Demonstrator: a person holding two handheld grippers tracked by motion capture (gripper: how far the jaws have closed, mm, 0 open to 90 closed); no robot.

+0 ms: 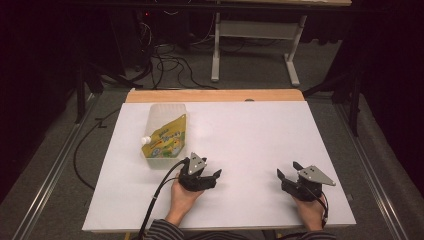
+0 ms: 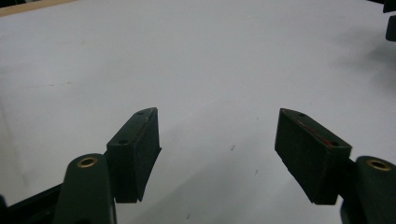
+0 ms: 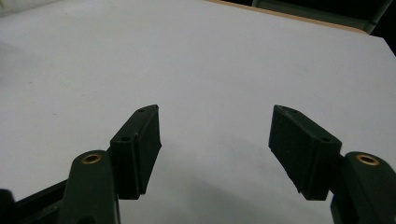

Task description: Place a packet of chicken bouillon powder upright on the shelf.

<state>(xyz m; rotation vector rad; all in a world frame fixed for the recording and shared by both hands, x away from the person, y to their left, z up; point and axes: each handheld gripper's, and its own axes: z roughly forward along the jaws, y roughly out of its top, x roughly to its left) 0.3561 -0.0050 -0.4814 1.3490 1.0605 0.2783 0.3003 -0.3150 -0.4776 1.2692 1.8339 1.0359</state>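
Note:
A clear plastic tub (image 1: 165, 111) stands on the left part of the white tabletop (image 1: 260, 135). In it lies a yellow spouted pouch (image 1: 168, 137) with its white cap (image 1: 145, 140) over the tub's left rim. My left gripper (image 1: 209, 166) is held low just right of the tub's near corner, open and holding nothing. Between its jaws there is bare white surface, seen in the left gripper view (image 2: 217, 116). My right gripper (image 1: 288, 168) rests near the front right, open and apart from everything. Nothing lies between its black jaws in the right gripper view (image 3: 215, 112).
The table's far edge is a wooden strip (image 1: 215, 95). A black cable (image 1: 155, 200) trails from the left gripper over the front edge. Beyond the table stand a white frame's legs (image 1: 216, 50) and floor cables (image 1: 170, 65). The right gripper (image 2: 390, 23) shows at the top right corner.

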